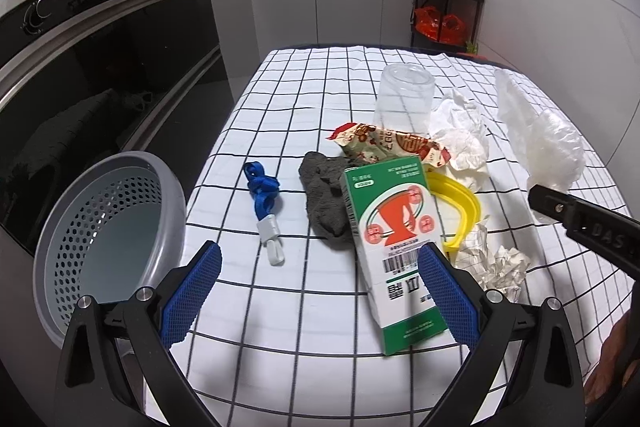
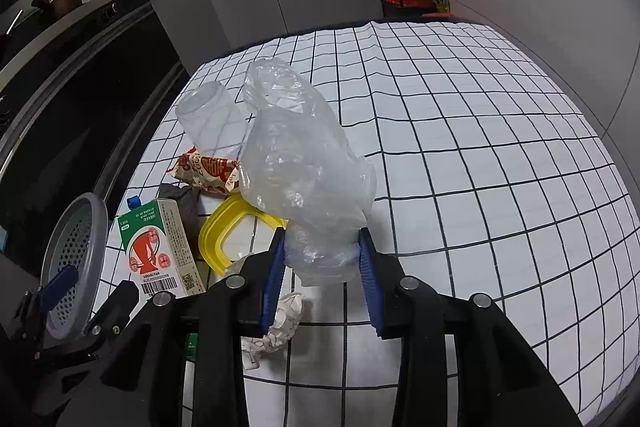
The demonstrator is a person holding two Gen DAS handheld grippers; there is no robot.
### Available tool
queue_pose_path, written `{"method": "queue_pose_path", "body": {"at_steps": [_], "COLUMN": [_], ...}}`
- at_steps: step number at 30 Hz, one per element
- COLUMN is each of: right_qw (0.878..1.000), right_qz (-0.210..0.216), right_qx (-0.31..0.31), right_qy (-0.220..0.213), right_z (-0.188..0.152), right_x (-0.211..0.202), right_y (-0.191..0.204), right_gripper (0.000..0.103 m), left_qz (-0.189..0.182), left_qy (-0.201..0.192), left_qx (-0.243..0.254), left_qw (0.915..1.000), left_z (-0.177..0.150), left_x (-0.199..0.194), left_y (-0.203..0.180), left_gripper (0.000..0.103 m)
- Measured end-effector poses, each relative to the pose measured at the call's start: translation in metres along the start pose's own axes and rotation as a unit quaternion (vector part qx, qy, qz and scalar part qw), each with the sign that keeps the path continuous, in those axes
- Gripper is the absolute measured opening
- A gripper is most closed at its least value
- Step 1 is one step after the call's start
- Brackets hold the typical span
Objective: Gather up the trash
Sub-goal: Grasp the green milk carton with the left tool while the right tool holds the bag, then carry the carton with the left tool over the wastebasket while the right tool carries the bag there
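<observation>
My right gripper [image 2: 322, 255] is shut on a crumpled clear plastic bag [image 2: 300, 163] and holds it above the checked tablecloth; the bag also shows in the left wrist view [image 1: 540, 135]. My left gripper [image 1: 320, 267] is open and empty, its right pad beside a green and white carton [image 1: 394, 239]. The carton also shows in the right wrist view [image 2: 158, 247]. A grey perforated basket [image 1: 108, 227] sits at the table's left edge, also in the right wrist view [image 2: 76, 255].
On the cloth lie a blue lanyard clip [image 1: 264, 203], a dark grey sock [image 1: 324, 199], a red snack wrapper [image 1: 392, 143], a clear cup [image 1: 404, 95], white tissues [image 1: 464, 135], a yellow plastic ring [image 1: 456, 207] and crumpled paper [image 1: 496, 263]. An oven front is left.
</observation>
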State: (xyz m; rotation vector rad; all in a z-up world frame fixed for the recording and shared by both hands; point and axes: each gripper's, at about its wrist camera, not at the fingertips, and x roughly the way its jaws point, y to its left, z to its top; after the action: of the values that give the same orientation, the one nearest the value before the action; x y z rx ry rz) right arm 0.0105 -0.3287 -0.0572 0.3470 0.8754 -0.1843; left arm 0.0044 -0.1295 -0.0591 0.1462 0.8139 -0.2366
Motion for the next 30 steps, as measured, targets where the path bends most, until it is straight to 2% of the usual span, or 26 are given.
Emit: {"method": "queue_pose_path", "body": {"at_steps": [11,18,23,25,27,28,29,30], "right_qw": [1.000,1.000,1.000,1.000,1.000,1.000,1.000,1.000], "right_qz": [0.010,0.016,0.020,0.021,0.021,0.022,0.022,0.023], "right_qx": [-0.002,-0.003,-0.005,-0.005,-0.005,-0.004,-0.003,-0.003], "right_qy": [-0.008,-0.005,-0.003,-0.003,-0.004,-0.004,-0.004,-0.005], "right_z": [0.001,0.002,0.003,0.003,0.003,0.003,0.003,0.003], "right_x": [-0.011,-0.011,-0.010,-0.011,-0.011,-0.012,-0.012,-0.012], "right_y": [-0.003,-0.003,-0.003,-0.003,-0.003,-0.003,-0.003,-0.002], "right_gripper": [0.034,0.034,0.034,0.034,0.034,0.034,0.034,0.034], "left_qz": [-0.026,-0.019,-0.023,-0.026,-0.032,-0.039,-0.046,-0.053], "left_qy": [0.015,0.041,0.046,0.042,0.043,0.045,0.048,0.052], "left_qx": [-0.012,-0.023,-0.025,-0.021,-0.016,-0.013,-0.013,-0.013], "left_qw": [0.9995,0.9987,0.9984,0.9985,0.9985,0.9982,0.9977,0.9971], "left_z": [0.002,0.002,0.003,0.002,0.003,0.003,0.002,0.001], "left_x": [0.015,0.036,0.043,0.042,0.042,0.042,0.042,0.042], "left_y": [-0.020,-0.024,-0.025,-0.026,-0.027,-0.028,-0.029,-0.029], "left_gripper": [0.097,0.097,0.096,0.091,0.073,0.069,0.060,0.058]}}
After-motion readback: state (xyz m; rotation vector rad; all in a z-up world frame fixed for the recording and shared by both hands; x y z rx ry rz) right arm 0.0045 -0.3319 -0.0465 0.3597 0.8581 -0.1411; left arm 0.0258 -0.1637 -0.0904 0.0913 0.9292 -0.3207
